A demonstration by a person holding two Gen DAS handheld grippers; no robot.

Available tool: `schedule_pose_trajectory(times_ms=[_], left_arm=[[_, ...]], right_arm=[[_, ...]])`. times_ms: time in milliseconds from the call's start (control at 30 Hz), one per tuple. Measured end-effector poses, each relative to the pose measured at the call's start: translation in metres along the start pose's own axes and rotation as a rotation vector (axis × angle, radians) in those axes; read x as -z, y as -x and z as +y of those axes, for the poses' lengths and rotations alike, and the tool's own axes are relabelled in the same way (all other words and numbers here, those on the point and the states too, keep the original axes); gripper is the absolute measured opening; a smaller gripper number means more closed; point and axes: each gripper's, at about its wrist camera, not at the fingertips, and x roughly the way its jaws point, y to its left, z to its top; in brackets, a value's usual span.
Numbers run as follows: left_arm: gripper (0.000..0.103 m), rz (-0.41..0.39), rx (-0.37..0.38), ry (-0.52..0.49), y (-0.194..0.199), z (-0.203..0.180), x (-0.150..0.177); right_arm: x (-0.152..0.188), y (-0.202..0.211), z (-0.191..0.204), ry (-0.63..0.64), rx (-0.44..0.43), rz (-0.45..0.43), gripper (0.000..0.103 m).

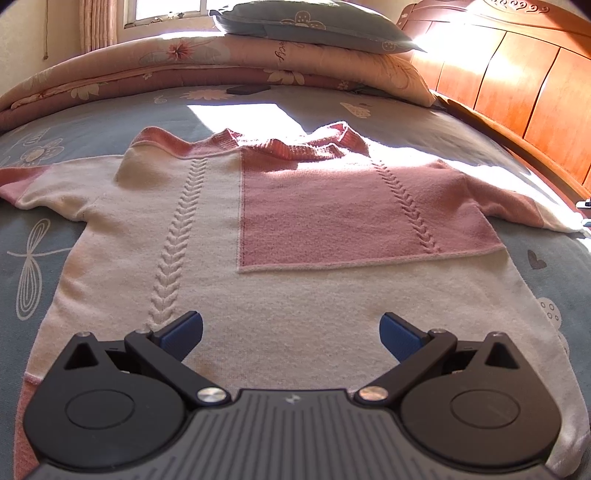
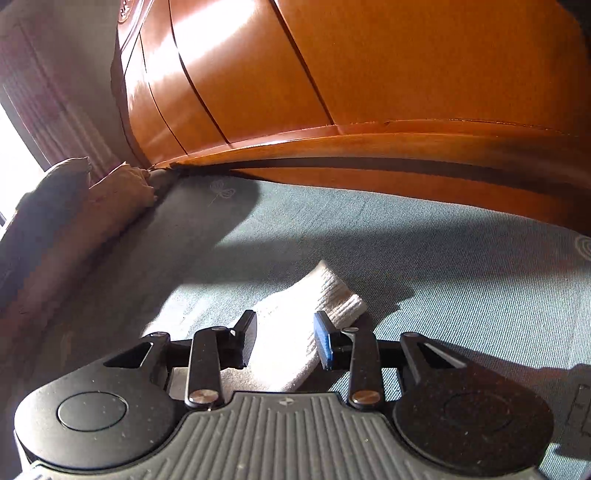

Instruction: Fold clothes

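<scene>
Sweater [image 1: 207,236], pink and cream knit, is lying spread flat on the bed [image 1: 55,155], front side up as far as I can judge, w/ the collar pointing away toward the quilt roll [image 1: 155,70] and the pillow [image 1: 314,22], and the hem coming toward the left wrist camera. Both sleeves are lying stretched out to the sides; no part of the body is lying doubled over another, so no fold is showing in this garment at this moment. The left gripper [image 1: 290,334] is hovering above the lower cream part near the hem, its fingers released and standing wide apart, holding nothing. The right gripper [image 2: 285,341] is sitting low at the cream ribbed cuff [image 2: 332,295] of one sleeve, near the wooden headboard [image 2: 369,74]. The cuff is lying between the two fingers, but a gap is showing on both sides, so they are not clenched on it; whether the cloth is touching one pad I cannot tell. Judgement on progress: the sweater is lying in unfolded condition, so the sleeve folds and the body folds are all remaining to do for this piece. Whether other clothes were already handled, the pictures are not showing; no folded pile is visible in either view. Approx. stage: the right side looks prepared for taking the sleeve end, prob. to bring it across the chest, but this is only my reading.
</scene>
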Motion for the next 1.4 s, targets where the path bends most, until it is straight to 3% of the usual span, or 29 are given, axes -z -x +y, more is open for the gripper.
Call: schedule_pose_trajectory(times_ms=[133, 267, 400, 500, 567, 700, 933, 1033, 1200, 1267, 1400], left_arm=[[0.101, -0.001, 0.02, -0.006, 0.0, -0.006, 0.002], [0.101, -0.005, 0.029, -0.01, 0.002, -0.008, 0.003], [0.101, -0.01, 0.031, -0.012, 0.005, -0.007, 0.005], [0.101, -0.008, 0.037, -0.008, 0.005, -0.004, 0.005], [0.101, -0.003, 0.039, -0.008, 0.005, -0.004, 0.006], [0.101, -0.002, 0.043, -0.025, 0.006, -0.005, 0.008], [0.101, -0.016, 0.063, -0.033, 0.004, -0.01, 0.007], [0.101, -0.009, 0.115, -0.039, 0.0, -0.017, 0.001], [0.101, -0.024, 0.256, -0.054, -0.004, -0.036, -0.025], [0.101, -0.041, 0.32, -0.072, -0.007, -0.045, -0.039], [0.101, -0.048, 0.367, -0.125, -0.024, -0.065, -0.056]], right_arm=[[0.039, 0.015, 0.022, -0.028, -0.225, 0.171, 0.038], [0.08, 0.016, 0.077, 0.074, -0.427, 0.352, 0.038], [0.127, 0.0, 0.146, 0.241, -0.522, 0.482, 0.038], [0.159, -0.023, 0.183, 0.334, -0.492, 0.544, 0.038], [0.172, -0.038, 0.2, 0.371, -0.471, 0.539, 0.035], [0.171, -0.058, 0.218, 0.352, -0.454, 0.531, 0.033], [0.15, -0.004, 0.177, 0.293, -0.517, 0.523, 0.034], [0.156, 0.001, 0.151, 0.244, -0.519, 0.579, 0.034], [0.167, -0.027, 0.131, 0.113, -0.517, 0.597, 0.031], [0.17, -0.038, 0.13, 0.043, -0.533, 0.578, 0.029], [0.175, -0.045, 0.132, 0.037, -0.556, 0.506, 0.023]])
